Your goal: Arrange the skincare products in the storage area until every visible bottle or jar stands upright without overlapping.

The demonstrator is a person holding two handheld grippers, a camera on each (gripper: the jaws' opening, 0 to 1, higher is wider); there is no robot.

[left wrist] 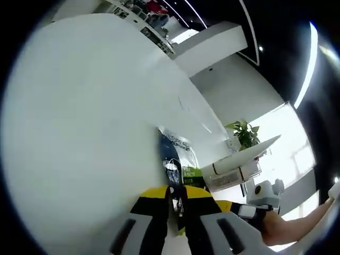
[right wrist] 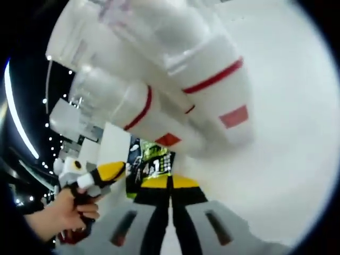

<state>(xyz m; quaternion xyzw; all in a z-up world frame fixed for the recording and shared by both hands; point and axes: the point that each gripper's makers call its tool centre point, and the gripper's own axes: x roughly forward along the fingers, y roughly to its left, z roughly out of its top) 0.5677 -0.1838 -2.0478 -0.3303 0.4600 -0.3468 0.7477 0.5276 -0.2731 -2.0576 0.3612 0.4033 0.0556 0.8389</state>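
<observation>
Left gripper view: my left tool point(left wrist: 178, 204) has its yellow-tipped jaws drawn nearly together, and a dark blue product pack point(left wrist: 174, 154) with white lettering and a green band runs out from between the tips. I seem to have it pinched at its near end, though the contact itself is hidden. In the right gripper view, my right tool point(right wrist: 170, 186) is closed just as far — the same pack's green-and-black end point(right wrist: 151, 164) sits right at its tips, so whether I grip it there I cannot tell. Above loom two white bottles point(right wrist: 196, 79) with red bands, lying tilted and overlapping, not yet upright. They look like smooth, rigid plastic, light but slippery; I'd take each around the body near the band, not the cap. The pack seems thin and flexible, best held at an edge. All rests on a plain white table point(left wrist: 79, 133) — beyond it, a potted plant point(left wrist: 245, 134), bright windows and dark ceiling strip lights.
</observation>
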